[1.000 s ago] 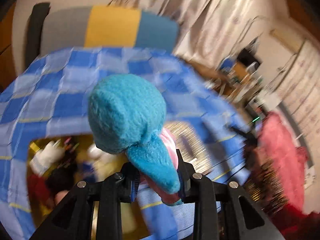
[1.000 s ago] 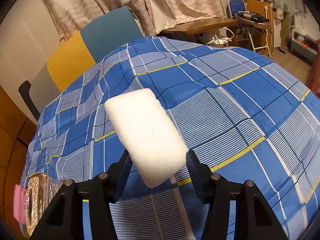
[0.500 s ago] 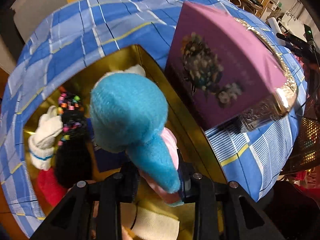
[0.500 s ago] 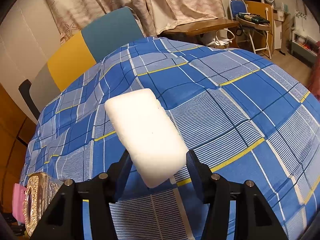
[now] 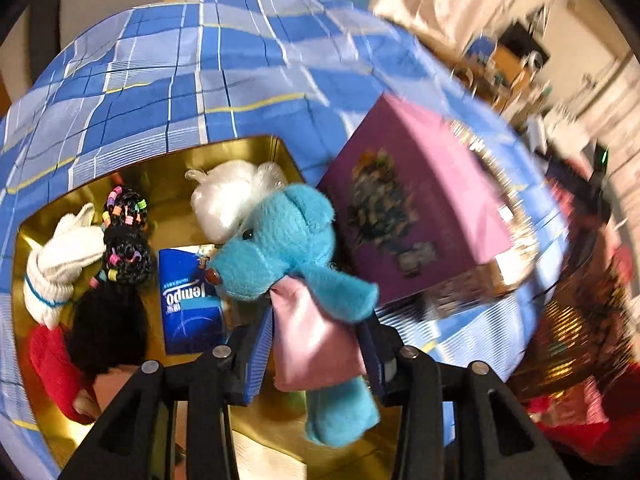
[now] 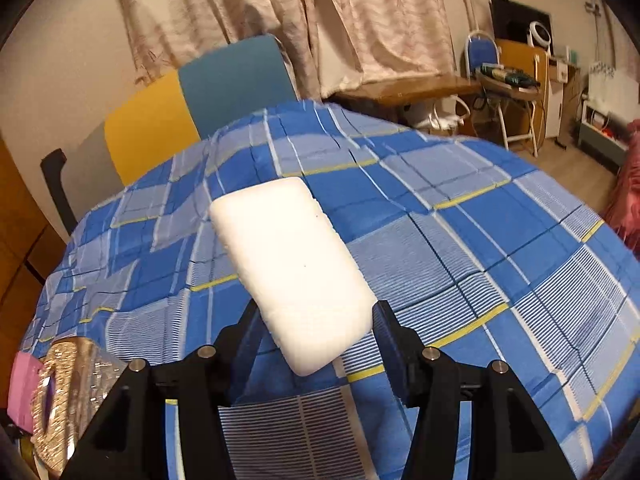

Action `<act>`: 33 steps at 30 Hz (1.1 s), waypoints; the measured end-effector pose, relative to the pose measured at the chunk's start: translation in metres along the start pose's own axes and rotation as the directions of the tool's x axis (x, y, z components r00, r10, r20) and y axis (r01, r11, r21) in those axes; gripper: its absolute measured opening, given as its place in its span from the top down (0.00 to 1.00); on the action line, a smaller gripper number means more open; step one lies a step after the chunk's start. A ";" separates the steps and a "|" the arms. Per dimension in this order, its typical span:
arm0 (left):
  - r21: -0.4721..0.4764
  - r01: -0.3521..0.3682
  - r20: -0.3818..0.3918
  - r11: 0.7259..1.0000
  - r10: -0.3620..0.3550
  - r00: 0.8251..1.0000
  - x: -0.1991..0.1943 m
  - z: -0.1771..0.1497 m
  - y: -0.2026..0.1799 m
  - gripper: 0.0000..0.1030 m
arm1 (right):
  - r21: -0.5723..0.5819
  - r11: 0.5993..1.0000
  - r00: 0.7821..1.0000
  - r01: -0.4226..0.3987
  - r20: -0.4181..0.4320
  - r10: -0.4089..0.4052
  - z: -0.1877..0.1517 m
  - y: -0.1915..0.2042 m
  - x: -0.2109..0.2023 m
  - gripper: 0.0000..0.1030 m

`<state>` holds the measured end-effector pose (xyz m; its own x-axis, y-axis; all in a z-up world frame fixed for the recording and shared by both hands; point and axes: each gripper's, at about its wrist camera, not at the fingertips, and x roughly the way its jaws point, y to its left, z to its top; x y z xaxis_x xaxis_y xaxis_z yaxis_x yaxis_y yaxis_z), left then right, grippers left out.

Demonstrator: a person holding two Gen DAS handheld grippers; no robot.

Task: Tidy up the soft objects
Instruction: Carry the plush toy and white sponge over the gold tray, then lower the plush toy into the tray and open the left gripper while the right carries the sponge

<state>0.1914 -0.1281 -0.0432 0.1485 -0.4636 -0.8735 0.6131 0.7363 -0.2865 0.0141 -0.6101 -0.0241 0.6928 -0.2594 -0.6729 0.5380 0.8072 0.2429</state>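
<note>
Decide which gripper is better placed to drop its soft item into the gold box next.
Left. The left gripper, opening around the blue plush, hangs over the gold box; the right gripper holds the white sponge over bare cloth.

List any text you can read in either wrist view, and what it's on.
"tempo": on the blue tissue pack in the gold box, seen upside down.
Small print above that word: too blurred to read.
Purple lid: a picture only, no legible words.
Right wrist view: no text.
</note>
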 end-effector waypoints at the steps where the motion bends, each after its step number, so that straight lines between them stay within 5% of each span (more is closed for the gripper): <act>1: -0.012 0.026 0.021 1.000 -0.026 0.999 -0.007 -0.001 0.001 0.60 | -0.028 1.000 1.000 0.002 0.016 -0.001 -0.002 0.007 -0.011 0.46; 6: -0.095 0.100 0.110 0.990 -0.090 0.990 -0.027 -0.017 0.012 0.60 | -0.112 0.992 0.995 -0.056 0.080 0.065 -0.010 0.047 -0.063 0.46; 10: -0.173 0.102 0.185 0.980 -0.070 0.980 -0.039 -0.031 0.025 0.60 | -0.158 0.974 0.978 -0.161 0.108 0.179 -0.018 0.090 -0.104 0.45; 17: -0.233 0.015 0.317 0.972 0.061 0.946 -0.072 -0.066 0.038 0.60 | -0.282 0.890 0.916 -0.358 0.081 0.394 -0.046 0.184 -0.161 0.45; 25: -0.320 -0.102 0.423 0.942 0.239 0.874 -0.108 -0.111 0.048 0.60 | -0.320 0.763 0.825 -0.561 -0.136 0.549 -0.115 0.292 -0.163 0.44; 29: -0.382 -0.140 0.408 0.914 0.303 0.861 -0.115 -0.125 0.058 0.60 | -0.318 0.740 0.805 -0.593 -0.251 0.537 -0.154 0.334 -0.147 0.44; 33: -0.418 -0.217 0.398 0.882 0.393 0.829 -0.120 -0.138 0.063 0.60 | -0.309 0.736 0.793 -0.603 -0.336 0.509 -0.185 0.362 -0.130 0.44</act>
<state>0.1050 0.0422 -0.0113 0.6726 -0.2914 -0.6802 0.1841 0.9562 -0.2275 0.0302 -0.1866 0.0221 0.6616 0.3830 -0.6446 -0.1703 0.9140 0.3683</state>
